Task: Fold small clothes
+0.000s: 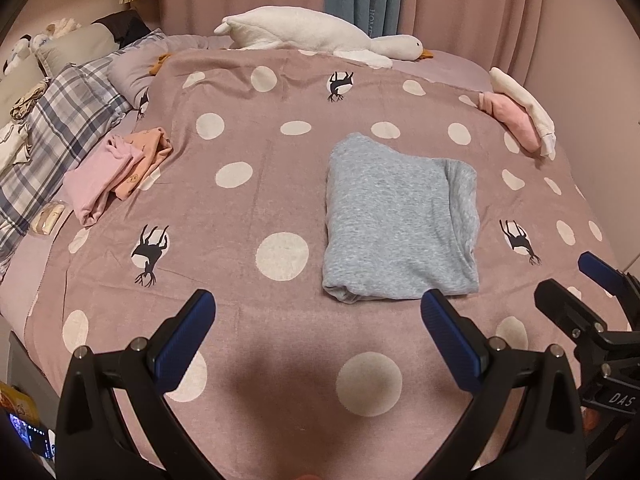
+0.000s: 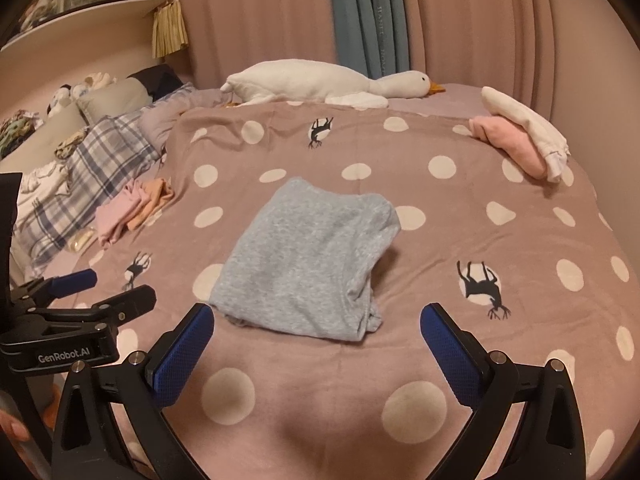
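A grey garment [image 1: 396,220] lies folded into a rectangle on the pink dotted bedspread [image 1: 248,208]; it also shows in the right wrist view [image 2: 312,260]. My left gripper [image 1: 318,320] is open and empty, held above the bedspread just in front and to the left of the garment. My right gripper [image 2: 316,332] is open and empty, just in front of the garment's near edge. The right gripper also shows at the right edge of the left wrist view [image 1: 576,280]. The left gripper also shows at the left edge of the right wrist view [image 2: 108,284].
Folded pink and orange clothes [image 1: 116,172] lie at the left of the bed, next to a plaid quilt [image 1: 60,120]. Pink and white folded clothes [image 1: 520,116] sit at the far right. A white plush goose [image 1: 312,34] lies along the far edge, before curtains.
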`<state>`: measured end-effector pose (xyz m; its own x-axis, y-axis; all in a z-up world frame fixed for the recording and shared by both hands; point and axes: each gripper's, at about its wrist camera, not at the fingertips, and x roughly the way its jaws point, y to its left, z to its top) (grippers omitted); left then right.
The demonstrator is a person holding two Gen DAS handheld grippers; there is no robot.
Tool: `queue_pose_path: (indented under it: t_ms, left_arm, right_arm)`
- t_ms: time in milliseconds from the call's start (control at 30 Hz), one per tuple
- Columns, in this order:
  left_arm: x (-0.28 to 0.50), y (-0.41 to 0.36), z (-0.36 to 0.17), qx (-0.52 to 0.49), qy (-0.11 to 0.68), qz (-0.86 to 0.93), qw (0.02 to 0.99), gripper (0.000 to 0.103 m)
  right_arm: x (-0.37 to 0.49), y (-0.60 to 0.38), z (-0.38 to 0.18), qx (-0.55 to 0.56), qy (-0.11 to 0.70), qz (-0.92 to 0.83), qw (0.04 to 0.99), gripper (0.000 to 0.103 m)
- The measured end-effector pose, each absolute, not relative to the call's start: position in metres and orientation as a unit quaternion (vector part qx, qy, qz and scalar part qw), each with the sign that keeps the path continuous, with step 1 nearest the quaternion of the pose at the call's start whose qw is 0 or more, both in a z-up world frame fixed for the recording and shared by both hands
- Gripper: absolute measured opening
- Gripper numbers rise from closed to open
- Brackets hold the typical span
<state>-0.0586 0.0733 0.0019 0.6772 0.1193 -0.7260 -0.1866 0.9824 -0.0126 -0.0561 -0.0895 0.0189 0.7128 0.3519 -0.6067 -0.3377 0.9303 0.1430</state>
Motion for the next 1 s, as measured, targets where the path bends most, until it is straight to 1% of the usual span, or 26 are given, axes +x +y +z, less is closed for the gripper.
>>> queue_pose_path:
  t_ms: [1000]
  left_arm:
    - [-0.0552, 0.0631, -0.0021, -0.025, 0.396, 0.080, 0.914, 0.103]
  right_arm:
    - [-0.0547, -0.0899, 0.0120, 0.015, 0.336, 0.185, 0.924, 0.102]
